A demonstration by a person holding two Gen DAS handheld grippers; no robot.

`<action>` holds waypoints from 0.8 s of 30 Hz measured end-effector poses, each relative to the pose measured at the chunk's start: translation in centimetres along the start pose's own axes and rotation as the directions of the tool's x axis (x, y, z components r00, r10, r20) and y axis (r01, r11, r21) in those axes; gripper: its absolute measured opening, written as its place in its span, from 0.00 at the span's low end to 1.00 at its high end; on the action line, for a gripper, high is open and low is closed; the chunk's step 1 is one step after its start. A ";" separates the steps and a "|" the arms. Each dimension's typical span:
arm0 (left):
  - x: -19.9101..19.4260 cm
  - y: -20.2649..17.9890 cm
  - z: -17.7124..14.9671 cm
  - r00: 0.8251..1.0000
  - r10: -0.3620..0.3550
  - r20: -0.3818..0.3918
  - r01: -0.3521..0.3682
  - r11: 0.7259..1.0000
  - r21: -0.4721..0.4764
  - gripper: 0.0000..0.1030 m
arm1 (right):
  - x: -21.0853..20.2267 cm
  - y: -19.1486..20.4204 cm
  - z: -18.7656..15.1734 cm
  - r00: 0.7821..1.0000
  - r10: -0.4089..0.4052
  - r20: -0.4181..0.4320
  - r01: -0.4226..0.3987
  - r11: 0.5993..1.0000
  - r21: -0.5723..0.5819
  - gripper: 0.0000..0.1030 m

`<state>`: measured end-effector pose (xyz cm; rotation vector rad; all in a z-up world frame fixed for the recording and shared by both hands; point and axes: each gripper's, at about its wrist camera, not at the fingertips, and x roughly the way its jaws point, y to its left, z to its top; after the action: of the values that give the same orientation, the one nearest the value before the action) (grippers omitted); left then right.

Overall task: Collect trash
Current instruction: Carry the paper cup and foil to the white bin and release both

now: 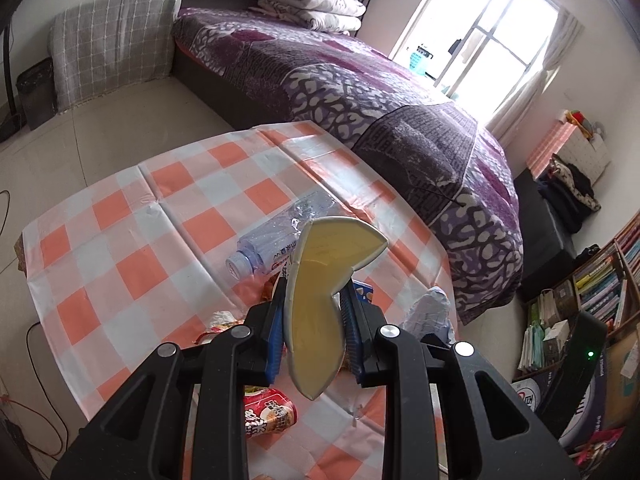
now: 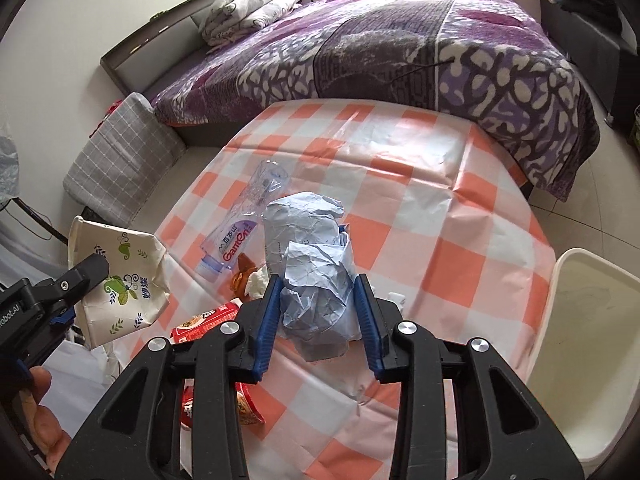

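My left gripper (image 1: 314, 292) is shut on a flattened paper cup (image 1: 320, 300), held above the checked table (image 1: 132, 240); the cup also shows in the right wrist view (image 2: 120, 276). My right gripper (image 2: 316, 288) is shut on a crumpled pale blue paper wad (image 2: 316, 264), which also shows in the left wrist view (image 1: 428, 312). A crushed clear plastic bottle (image 2: 248, 220) lies on the table beyond, also in the left wrist view (image 1: 276, 240). Red snack wrappers (image 2: 208, 320) and small scraps (image 2: 250, 276) lie near the bottle.
A white plastic bin (image 2: 584, 344) stands at the table's right edge. A bed with a purple cover (image 2: 400, 48) lies beyond the table. A grey checked cushion (image 1: 112, 44) stands by the bed. Bookshelves (image 1: 592, 292) stand at the right.
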<state>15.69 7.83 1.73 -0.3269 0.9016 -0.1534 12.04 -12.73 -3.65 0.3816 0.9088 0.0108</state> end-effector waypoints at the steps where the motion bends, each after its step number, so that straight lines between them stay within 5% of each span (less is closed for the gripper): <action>1: 0.1 -0.5 -0.1 1.000 -0.004 0.000 0.004 1.000 0.011 0.25 | -0.3 -0.4 0.1 1.000 -0.008 0.007 0.007 1.000 0.005 0.34; 14: 0.7 -6.1 -2.4 0.995 -0.100 -0.024 0.102 0.987 0.123 0.25 | -5.0 -8.2 -0.3 0.990 -0.133 0.038 0.128 0.985 0.119 0.34; 24: 2.6 -10.9 -5.3 0.970 -0.201 -0.134 0.223 0.959 0.176 0.25 | -8.2 -15.1 -1.0 0.972 -0.235 -0.008 0.230 0.946 0.226 0.35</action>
<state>13.16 -4.29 0.50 -0.2375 0.9565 -0.4583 3.90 -27.91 -2.90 0.4825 0.9344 -0.3158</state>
